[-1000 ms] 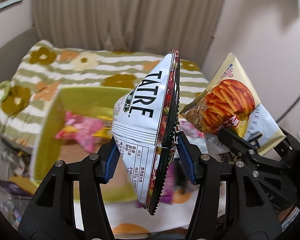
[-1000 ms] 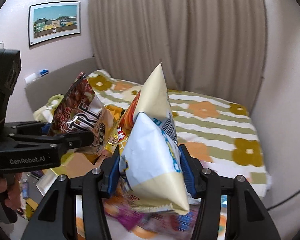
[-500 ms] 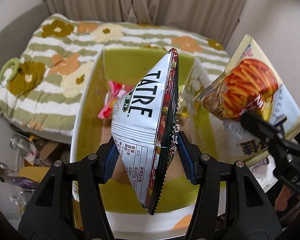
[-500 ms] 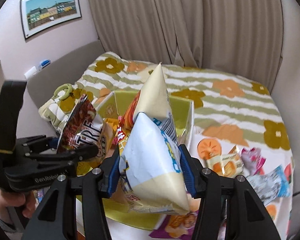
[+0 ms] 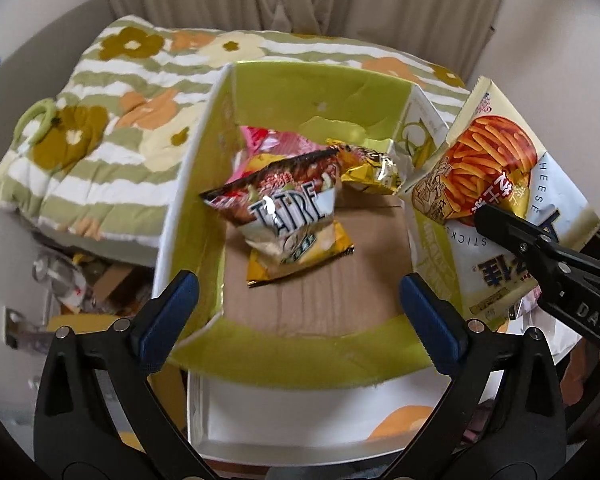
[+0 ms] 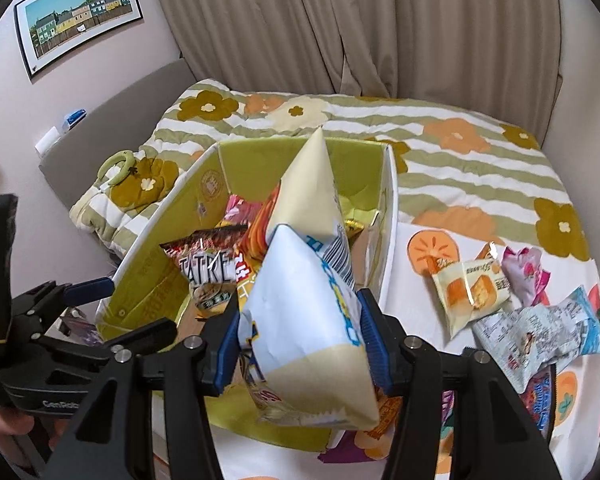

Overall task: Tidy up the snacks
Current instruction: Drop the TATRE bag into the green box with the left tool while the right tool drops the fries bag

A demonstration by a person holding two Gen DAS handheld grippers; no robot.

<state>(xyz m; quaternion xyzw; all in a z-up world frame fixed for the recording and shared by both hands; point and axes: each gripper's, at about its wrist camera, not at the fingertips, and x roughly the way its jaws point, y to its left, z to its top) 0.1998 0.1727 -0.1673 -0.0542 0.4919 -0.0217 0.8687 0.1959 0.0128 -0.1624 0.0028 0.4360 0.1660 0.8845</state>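
Left wrist view: the left hand-held gripper [image 5: 300, 308] is being held wide open and empty above the green box [image 5: 300, 80], inside which the TATRE bag [image 5: 288, 216] is lying on a yellow bag [image 5: 300, 258]. Right wrist view: the cheese-stick bag [image 6: 312, 280] is being gripped upright between the closed-in jaws of the right hand-held gripper [image 6: 300, 344] above the box's near edge, while loose snack packets [image 6: 476, 292] are lying on the bed [image 6: 480, 168] beside the box.

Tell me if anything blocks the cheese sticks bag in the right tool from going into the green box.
Nothing visible does. The cheese sticks bag, clamped in the right tool, hangs over the open green box; the TATRE bag inside leaves bare floor.
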